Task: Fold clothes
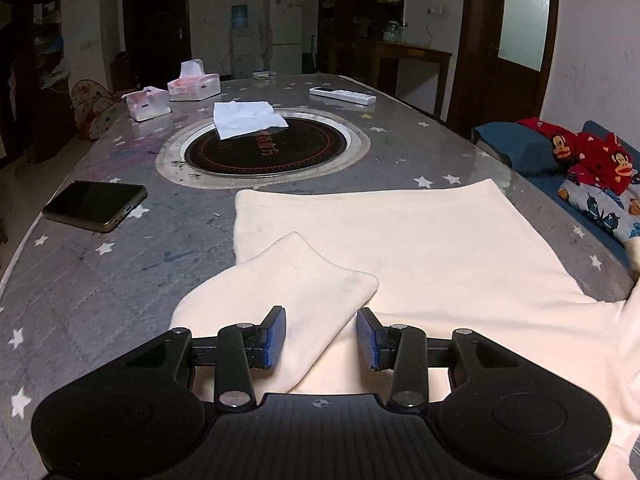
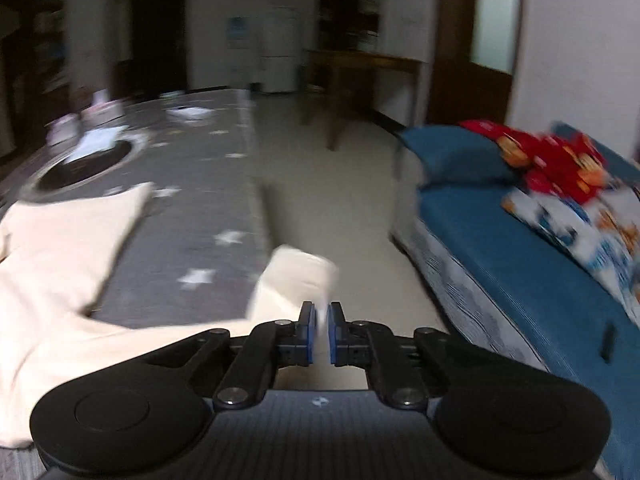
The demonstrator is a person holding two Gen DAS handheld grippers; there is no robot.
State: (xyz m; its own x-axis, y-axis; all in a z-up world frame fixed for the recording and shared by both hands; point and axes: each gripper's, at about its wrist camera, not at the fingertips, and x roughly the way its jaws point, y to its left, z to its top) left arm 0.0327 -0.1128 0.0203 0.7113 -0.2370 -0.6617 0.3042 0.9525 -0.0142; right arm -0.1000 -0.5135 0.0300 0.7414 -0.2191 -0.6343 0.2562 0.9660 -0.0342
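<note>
L gripper [image 1: 321, 338] spread over folded sleeve [image 1: 296, 280]; R gripper [image 2: 322, 334] pinching cuff [image 2: 298, 280] off table edge [image 2: 250, 200].

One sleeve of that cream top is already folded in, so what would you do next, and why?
Probably carry the right gripper, shut on the other sleeve, inward across the cream top. That sleeve hangs past the table edge, while the left sleeve already lies folded below the open left gripper.

The right hand-held gripper [image 2: 322, 334] pinches a cream sleeve [image 2: 296, 280] at the bench [image 2: 192, 216] edge's right; a blue bed [image 2: 500, 248] lies farther right, seemingly blurred by motion.
</note>
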